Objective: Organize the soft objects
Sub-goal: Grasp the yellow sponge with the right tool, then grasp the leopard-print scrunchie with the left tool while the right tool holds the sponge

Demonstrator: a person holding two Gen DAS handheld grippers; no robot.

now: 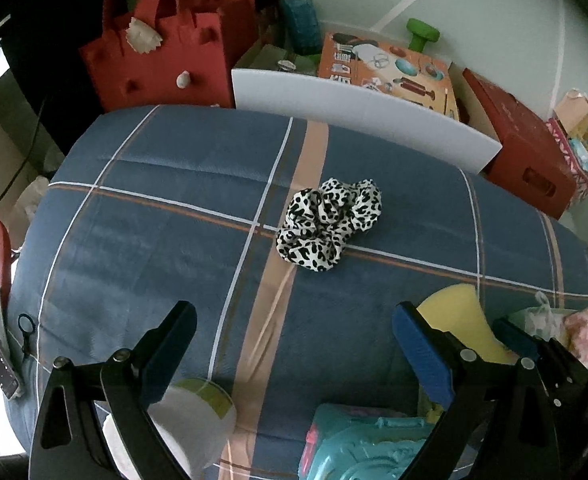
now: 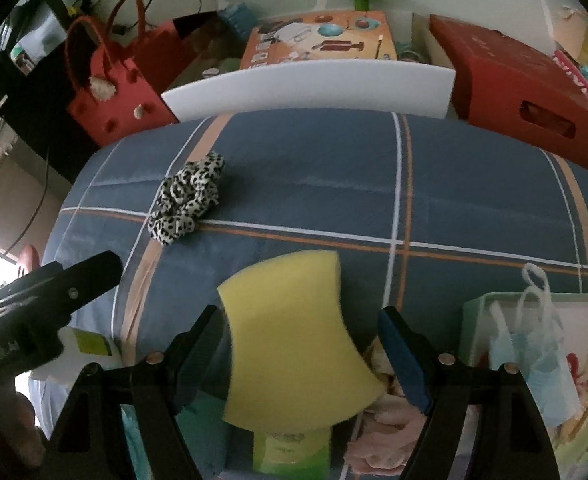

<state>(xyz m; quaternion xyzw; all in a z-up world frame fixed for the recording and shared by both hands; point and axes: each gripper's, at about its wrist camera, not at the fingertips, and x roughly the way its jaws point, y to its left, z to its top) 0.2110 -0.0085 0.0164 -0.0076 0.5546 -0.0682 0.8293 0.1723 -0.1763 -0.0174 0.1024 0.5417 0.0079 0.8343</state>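
Observation:
A leopard-print scrunchie (image 1: 330, 224) (image 2: 185, 200) lies alone on the blue plaid bedspread (image 1: 153, 240), near its tan stripe. My left gripper (image 1: 294, 312) hovers short of the scrunchie, open wide with nothing between its fingers; one of its black fingers (image 2: 73, 280) shows at the left of the right wrist view. My right gripper (image 2: 300, 312) is shut on a yellow waisted sponge (image 2: 289, 340) that sits tilted between the pads and sticks out past the fingertips. In the left wrist view the sponge (image 1: 458, 316) shows at the lower right.
Behind the bed stand a red felt bag (image 1: 157, 56), a white foam board (image 1: 358, 108), an orange box (image 1: 390, 68) and a red carton (image 1: 530, 152). Near the front edge are a teal toy case (image 1: 366, 440), a white roll (image 1: 189, 412), a gift bag (image 2: 534, 360) and pink cloth (image 2: 390, 432).

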